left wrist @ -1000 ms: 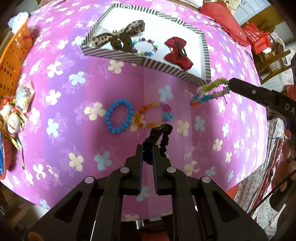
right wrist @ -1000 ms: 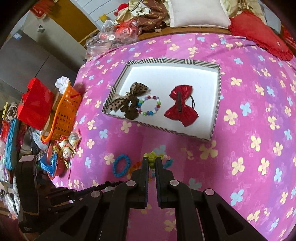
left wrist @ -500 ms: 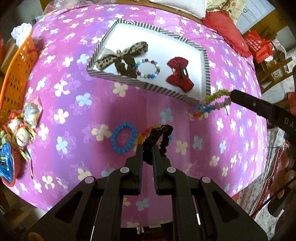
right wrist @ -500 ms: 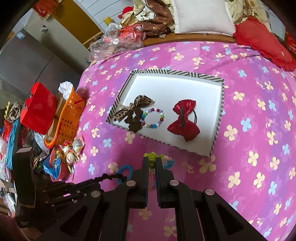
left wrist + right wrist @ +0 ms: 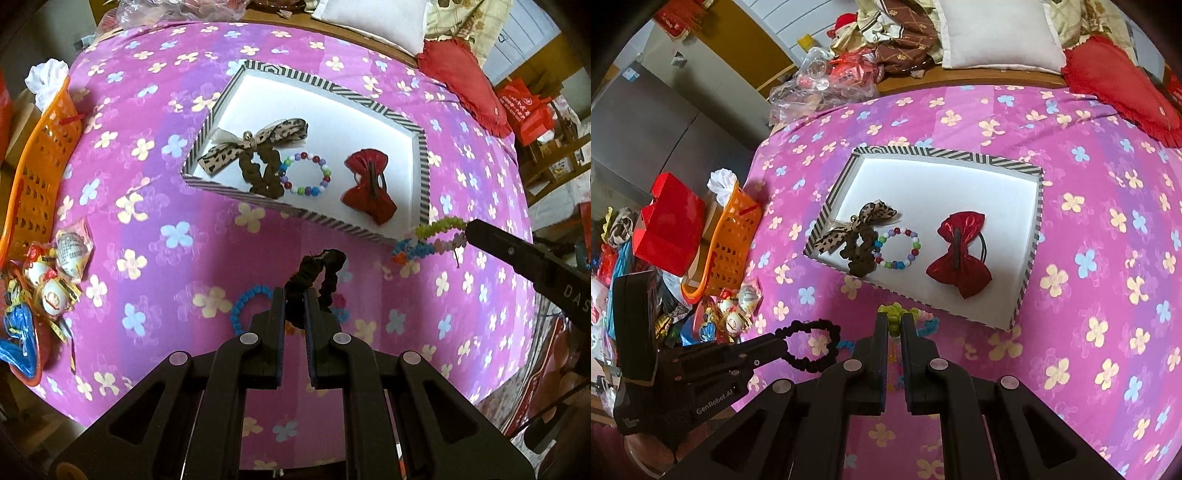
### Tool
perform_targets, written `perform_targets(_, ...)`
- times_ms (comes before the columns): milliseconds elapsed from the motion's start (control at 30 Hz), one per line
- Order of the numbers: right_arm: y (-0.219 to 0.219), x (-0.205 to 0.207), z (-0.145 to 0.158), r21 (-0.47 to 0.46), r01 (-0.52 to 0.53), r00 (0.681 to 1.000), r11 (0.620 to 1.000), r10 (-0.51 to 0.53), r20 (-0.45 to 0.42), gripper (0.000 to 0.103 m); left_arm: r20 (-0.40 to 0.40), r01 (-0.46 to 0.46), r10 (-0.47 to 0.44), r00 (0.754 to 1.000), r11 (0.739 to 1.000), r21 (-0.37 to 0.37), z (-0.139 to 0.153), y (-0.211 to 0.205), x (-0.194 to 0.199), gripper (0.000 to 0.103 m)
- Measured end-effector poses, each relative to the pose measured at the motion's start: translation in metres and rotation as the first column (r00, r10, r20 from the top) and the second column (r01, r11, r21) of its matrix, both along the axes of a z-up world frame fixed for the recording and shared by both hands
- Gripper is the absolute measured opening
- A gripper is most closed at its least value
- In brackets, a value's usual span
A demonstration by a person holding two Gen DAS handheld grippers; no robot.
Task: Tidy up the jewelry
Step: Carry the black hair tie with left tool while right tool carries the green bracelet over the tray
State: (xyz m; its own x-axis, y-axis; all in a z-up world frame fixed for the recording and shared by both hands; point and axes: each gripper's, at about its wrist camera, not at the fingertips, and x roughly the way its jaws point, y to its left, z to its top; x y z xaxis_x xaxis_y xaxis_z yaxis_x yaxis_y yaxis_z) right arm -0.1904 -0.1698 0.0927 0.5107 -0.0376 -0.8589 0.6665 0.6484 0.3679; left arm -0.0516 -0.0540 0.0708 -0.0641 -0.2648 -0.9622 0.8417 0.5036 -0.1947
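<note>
My left gripper (image 5: 294,295) is shut on a black scrunchie (image 5: 317,273), held above the pink flowered cloth; it also shows in the right wrist view (image 5: 812,345). My right gripper (image 5: 894,319) is shut on a pastel beaded bracelet (image 5: 897,314), seen at the right of the left wrist view (image 5: 432,240), near the front edge of the striped tray (image 5: 423,147). The tray holds a leopard bow scrunchie (image 5: 255,147), a multicoloured bead bracelet (image 5: 306,173) and a red bow (image 5: 369,184). A blue bead bracelet (image 5: 245,302) lies on the cloth below my left gripper.
An orange basket (image 5: 37,155) and wrapped sweets (image 5: 55,273) sit at the left table edge. A red cushion (image 5: 461,85) and a white pillow (image 5: 997,37) lie behind the table. Another beaded bracelet (image 5: 341,312) lies partly hidden under my left fingers.
Both grippers have risen and moved toward the tray with their loads. The scrunchie is lifted clear of the cloth; the bracelets on the cloth stayed put.
</note>
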Motion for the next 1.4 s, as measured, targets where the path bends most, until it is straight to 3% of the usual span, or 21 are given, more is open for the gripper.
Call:
perform_targets(733,-0.020,0.022,-0.002,0.023,-0.025,0.999,0.999,0.024,0.044,0.006,-0.031,-0.092,0.091,0.995,0.995,-0.043,0.002,-0.061,0.030,0.008)
perform_targets(1400,-0.061,0.060,-0.070,0.133,-0.066,0.998,0.989,0.064,0.017,0.006,0.009,-0.101,0.101,0.995,0.995,-0.023,-0.047,-0.119,0.041,0.008)
